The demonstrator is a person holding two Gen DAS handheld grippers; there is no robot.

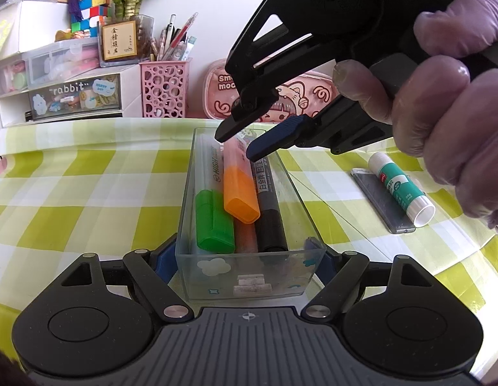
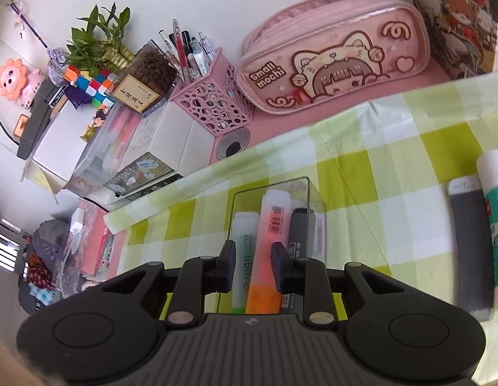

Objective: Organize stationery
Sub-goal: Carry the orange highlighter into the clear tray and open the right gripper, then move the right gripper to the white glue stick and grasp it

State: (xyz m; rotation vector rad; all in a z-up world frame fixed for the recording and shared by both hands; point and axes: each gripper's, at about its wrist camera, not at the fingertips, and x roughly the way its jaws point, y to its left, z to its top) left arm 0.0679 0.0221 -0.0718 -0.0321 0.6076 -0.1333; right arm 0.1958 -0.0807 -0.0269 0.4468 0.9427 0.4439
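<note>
A clear plastic box (image 1: pixel 252 276) lies on the green checked cloth, and my left gripper (image 1: pixel 249 257) is shut on its near end, one pad on each side wall. Inside lie a green highlighter (image 1: pixel 213 222), an orange highlighter (image 1: pixel 241 196) resting slanted on top, and a black marker (image 1: pixel 271 222). My right gripper (image 1: pixel 237 146), in a gloved hand (image 1: pixel 458 112), reaches down over the far end. In the right wrist view the right gripper (image 2: pixel 253 257) straddles the orange highlighter (image 2: pixel 271 225) with a gap on its left, so it is open. The green highlighter (image 2: pixel 244 241) and black marker (image 2: pixel 299 225) flank it.
To the right of the box lie a glue stick (image 1: pixel 400 186) and a flat grey case (image 1: pixel 381 199) on the cloth. Along the back stand a pink pencil case (image 2: pixel 332 58), a pink pen holder (image 2: pixel 213 103) and a drawer unit (image 1: pixel 72 93).
</note>
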